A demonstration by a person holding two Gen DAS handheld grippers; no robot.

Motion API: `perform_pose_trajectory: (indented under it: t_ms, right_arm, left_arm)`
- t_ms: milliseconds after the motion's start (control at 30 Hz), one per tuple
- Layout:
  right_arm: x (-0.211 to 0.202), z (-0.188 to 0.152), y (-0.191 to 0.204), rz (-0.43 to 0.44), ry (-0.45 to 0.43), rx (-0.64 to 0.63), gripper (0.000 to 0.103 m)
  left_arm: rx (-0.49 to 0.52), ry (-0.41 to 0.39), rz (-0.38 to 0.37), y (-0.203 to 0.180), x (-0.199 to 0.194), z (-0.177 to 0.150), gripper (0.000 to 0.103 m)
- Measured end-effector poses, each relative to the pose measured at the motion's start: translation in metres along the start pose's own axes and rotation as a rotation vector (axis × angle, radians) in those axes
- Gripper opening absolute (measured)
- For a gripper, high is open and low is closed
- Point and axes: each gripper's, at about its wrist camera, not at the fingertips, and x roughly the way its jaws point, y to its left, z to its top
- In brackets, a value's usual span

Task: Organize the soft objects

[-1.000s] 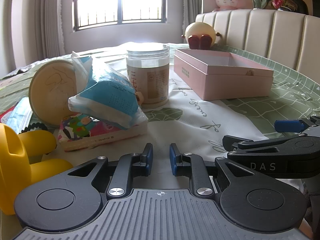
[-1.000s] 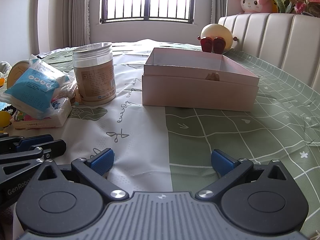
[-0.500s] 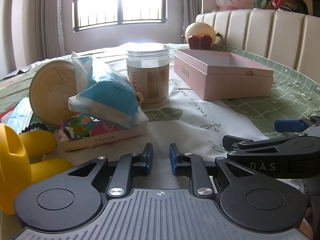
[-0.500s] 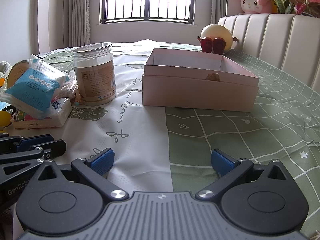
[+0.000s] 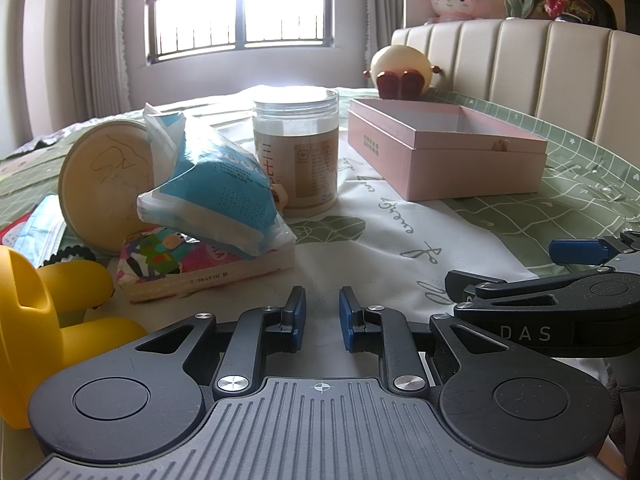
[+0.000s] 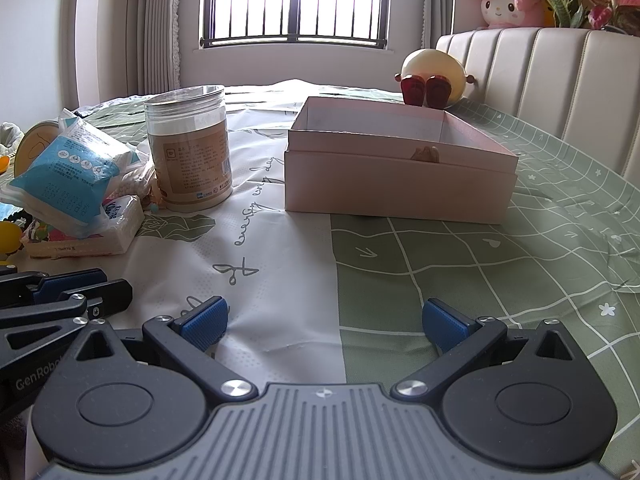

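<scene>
We're low over the bedspread with both grippers side by side, and nothing is in hand yet. Our left gripper has its pads a narrow gap apart with only cloth showing between them. Our right gripper stands wide open, also empty.

The soft things sit in a heap ahead and to the left: the blue tissue pack lies tilted across the flat colourful pack, leaning back against the round tan pouch. The pink box, open and nearly empty, sits ahead and to the right, past the jar.

Here's the one relation that matters. From the left gripper the tissue pack is up and left, near; from the right gripper it's off at the far left edge, beyond the left gripper itself. So we judge the left hand the nearer one. The pack's long axis runs slantwise, from upper left down to lower right, so we'd want the jaws across its short side, and they'd have to widen first.
</scene>
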Motion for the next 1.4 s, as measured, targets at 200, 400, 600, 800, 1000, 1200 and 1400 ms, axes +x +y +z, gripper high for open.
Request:
perform_pose_trajectory:
  t_ms: [200, 400, 600, 800, 1000, 1200, 1400]
  right_arm:
    - [0.0, 0.0, 0.0, 0.001, 0.0, 0.0, 0.103]
    - [0.001, 0.0, 0.0, 0.001, 0.0, 0.0, 0.103]
    - [-0.002, 0.001, -0.001, 0.0, 0.0, 0.001, 0.103]
    - [-0.004, 0.002, 0.002, -0.001, 0.004, 0.002, 0.103]
    - [0.006, 0.013, -0.011, 0.074, 0.099, 0.038, 0.103]
    - [0.02, 0.033, -0.019, 0.141, 0.267, 0.021, 0.103]
    - [0.027, 0.038, -0.008, 0.1, 0.335, -0.027, 0.103]
  left_arm:
    - [0.0, 0.0, 0.0, 0.0, 0.0, 0.0, 0.021]
    - [0.001, -0.001, 0.0, 0.0, 0.0, 0.0, 0.021]
    - [-0.001, -0.001, 0.0, -0.001, 0.001, 0.001, 0.021]
    - [-0.004, -0.001, -0.001, 0.0, 0.001, 0.001, 0.021]
    - [-0.015, -0.03, -0.004, 0.004, -0.007, -0.003, 0.021]
    - [-0.023, -0.113, -0.036, 0.008, -0.026, -0.005, 0.02]
    - [-0.072, -0.146, -0.217, 0.041, -0.079, 0.017, 0.021]
